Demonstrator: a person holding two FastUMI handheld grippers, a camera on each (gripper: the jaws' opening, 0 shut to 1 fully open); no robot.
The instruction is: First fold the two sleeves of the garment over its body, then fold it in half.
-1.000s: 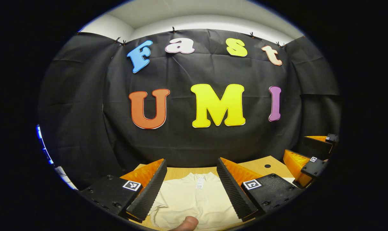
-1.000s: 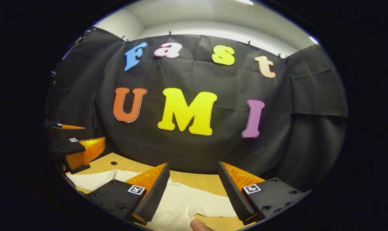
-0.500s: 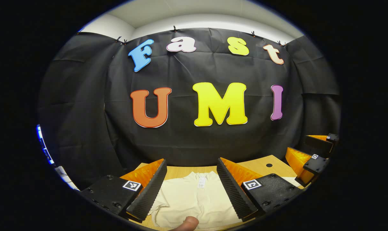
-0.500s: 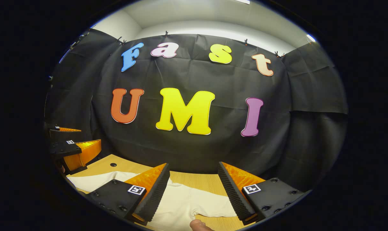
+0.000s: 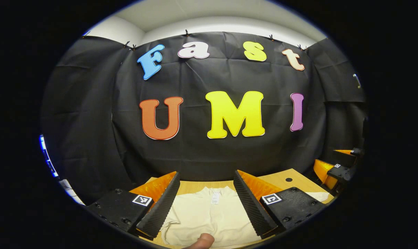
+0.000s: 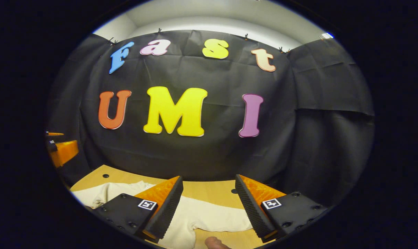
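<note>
A: What does the garment look like?

B: It is a pale cream top lying flat on the wooden table. In the left gripper view its neckline lies at the far end, with a small white tag just inside the collar. The cloth is mostly smooth, with soft creases near the bottom of the view.

A: And the sleeves?

B: In the right gripper view the garment has one sleeve stretched sideways across the table, lying flat and spread out, not folded over the body. The cloth bunches a little at the left.

A: How do the grippers stand?

B: The left gripper hangs over the garment's body, jaws wide apart, grasping nothing. The right gripper hangs over the sleeve, also spread wide and empty. A fingertip peeks in at the bottom edge.
</note>
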